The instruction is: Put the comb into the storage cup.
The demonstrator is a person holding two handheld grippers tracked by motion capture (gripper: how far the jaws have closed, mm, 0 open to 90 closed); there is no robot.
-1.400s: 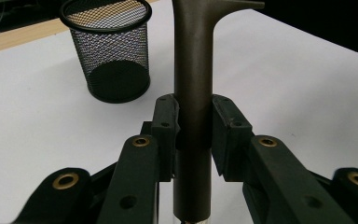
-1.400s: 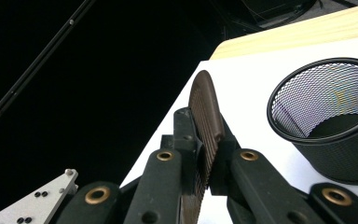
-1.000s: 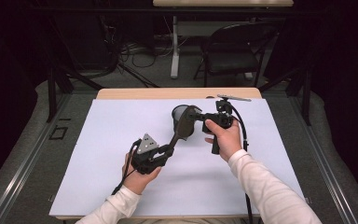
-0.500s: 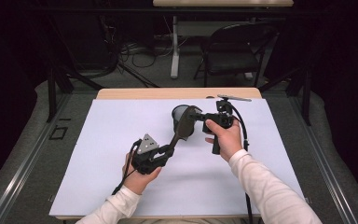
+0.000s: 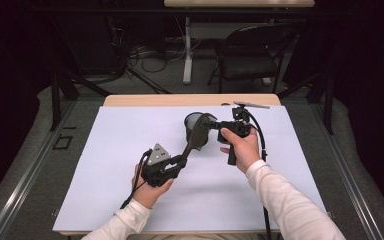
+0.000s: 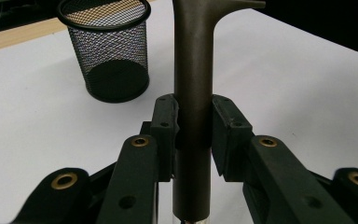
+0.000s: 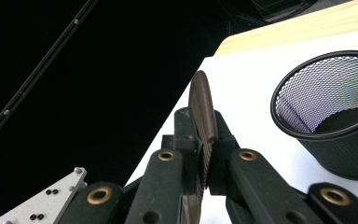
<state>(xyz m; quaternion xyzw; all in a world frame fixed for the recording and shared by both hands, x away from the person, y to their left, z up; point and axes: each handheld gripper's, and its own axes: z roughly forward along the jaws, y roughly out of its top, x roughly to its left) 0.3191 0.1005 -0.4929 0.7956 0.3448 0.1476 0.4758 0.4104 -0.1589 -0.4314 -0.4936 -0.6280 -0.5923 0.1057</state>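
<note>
**Both grippers clamped on one dark spatula, mesh cup just behind**

Near edge, high view: two forearms in white sleeves come in from the bottom over the white sheet (image 5: 105, 150) covering the tabletop (image 5: 130, 100).

Left gripper (image 5: 182, 159): nearest, low on the sheet, grey plate on top, pointing up and right. In the left gripper view its fingers (image 6: 164, 122) press both sides of the spatula's round dark handle (image 6: 192, 93). Jaws part closed, stopped by the handle. Firm hold.

Spatula (image 5: 199, 135): runs diagonally from the left gripper up toward the right one, lifted off the sheet. Handle end low, wide flat end high.

Right gripper (image 5: 215, 125): farther back, held by the right hand (image 5: 241, 149), pointing left. In the right gripper view its fingers (image 7: 223, 135) are closed tight on the thin slotted blade (image 7: 201, 112), seen edge-on. No visible gap beyond the blade's thickness.

Black mesh cup (image 5: 194, 121): upright on the sheet, open top, just behind the blade end. Cannot tell whether the blade touches it. Cup looks empty in both gripper views.

Beyond the tabletop: bare wood strip at the far edge, then a dark chair (image 5: 250, 55) and cables on the floor.
</note>
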